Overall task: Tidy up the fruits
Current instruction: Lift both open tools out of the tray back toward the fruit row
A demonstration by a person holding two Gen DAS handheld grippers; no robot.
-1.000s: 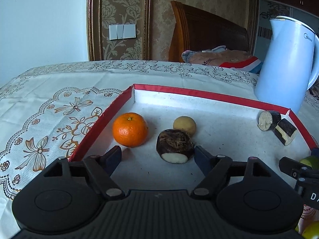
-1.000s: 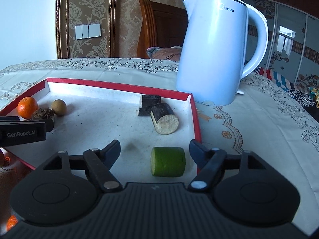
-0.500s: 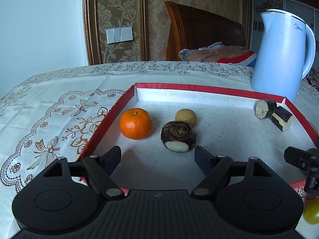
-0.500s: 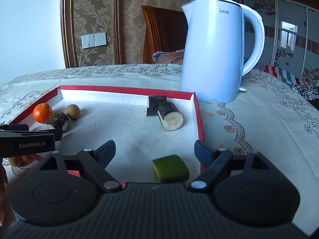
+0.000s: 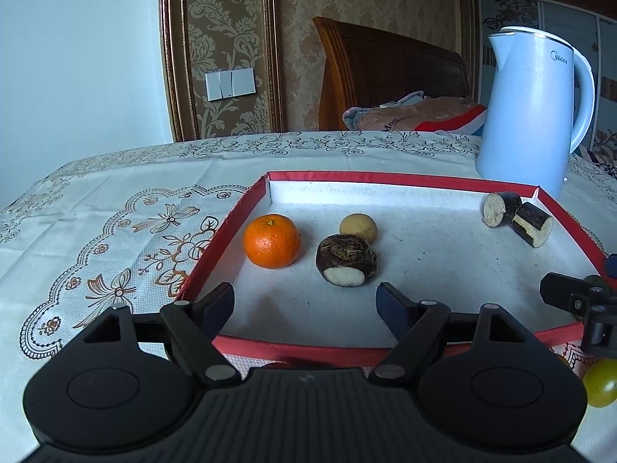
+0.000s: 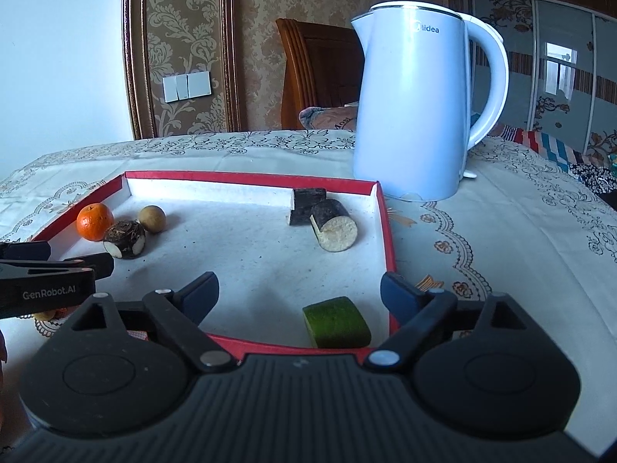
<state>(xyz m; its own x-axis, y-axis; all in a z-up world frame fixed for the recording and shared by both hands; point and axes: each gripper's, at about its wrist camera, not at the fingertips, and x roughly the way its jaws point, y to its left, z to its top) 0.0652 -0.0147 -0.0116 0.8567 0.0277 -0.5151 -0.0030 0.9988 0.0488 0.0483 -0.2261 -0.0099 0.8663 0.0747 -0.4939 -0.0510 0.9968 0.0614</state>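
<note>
The red-edged tray [image 6: 385, 231] is being filled, an orange [image 5: 271, 240] being kept by its left edge and a green piece [image 6: 336, 327] in its near right corner, while a yellow-green fruit [image 5: 600, 382] is being left outside, the left gripper [image 5: 304, 303] being held apart and empty and the right gripper [image 6: 299, 293] being opened, unclamped, around the green piece.

- The tray [image 6: 380, 208] lay on the tablecloth [image 6: 501, 239], with the kettle [image 6: 412, 108] behind its right corner.
- In it, the mandarin [image 6: 94, 222] sat far left, and the cut cylinders [image 6: 322, 218] sat far right.
</note>
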